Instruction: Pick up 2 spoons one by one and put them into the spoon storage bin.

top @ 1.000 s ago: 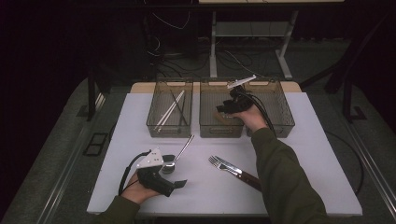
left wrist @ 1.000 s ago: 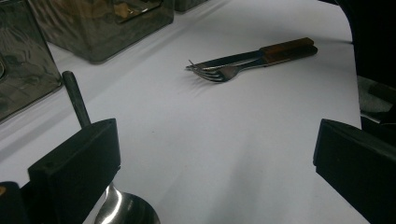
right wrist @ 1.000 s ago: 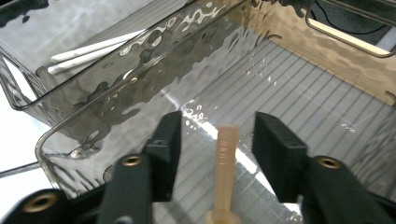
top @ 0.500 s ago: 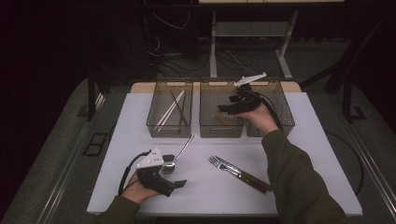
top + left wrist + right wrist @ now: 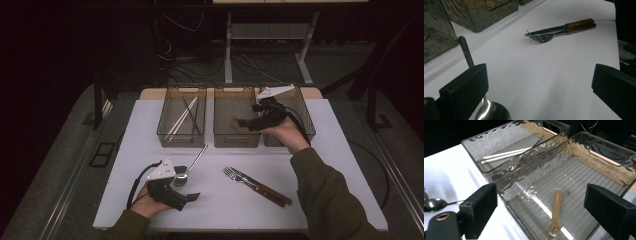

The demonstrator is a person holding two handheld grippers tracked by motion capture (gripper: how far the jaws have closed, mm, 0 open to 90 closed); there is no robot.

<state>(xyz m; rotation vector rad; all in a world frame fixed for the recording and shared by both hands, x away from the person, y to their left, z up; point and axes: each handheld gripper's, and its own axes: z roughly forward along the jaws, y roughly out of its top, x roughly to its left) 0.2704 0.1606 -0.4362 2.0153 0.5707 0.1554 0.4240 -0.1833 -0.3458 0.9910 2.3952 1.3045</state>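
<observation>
Sorting cutlery into three bins along the far edge of the desk (image 5: 125,200).

Right gripper (image 5: 248,123) held over the middle bin (image 5: 237,139), jaws spread wide with nothing between them. A wooden-handled piece (image 5: 556,206) lies on the ribbed floor of that bin, directly below the jaws; it looks blurred, so it may be just landing. Whether it is a fork or a spoon I cannot tell. Judged: the drop into the middle bin is the step in hand, and it is done or nearly so.

Left bin (image 5: 181,137) holds white chopsticks (image 5: 181,118). The right bin (image 5: 305,120) is partly behind the hand; contents not readable.

Left gripper (image 5: 187,199) rests near the front left corner, jaws spread, empty. A spoon (image 5: 190,165) lies just beside it, bowl by one jaw, handle pointing toward the bins.

Fork (image 5: 240,178) and knife (image 5: 267,189) lie side by side, touching, toward the front edge at mid-desk, wooden handles to the right.

Next move, as judged: lift the right gripper clear of the bin wall and bring it back to the fork and knife. Since the pair touch, the jaws must close on one handle alone. The spoon is the easy pick for the left gripper.
</observation>
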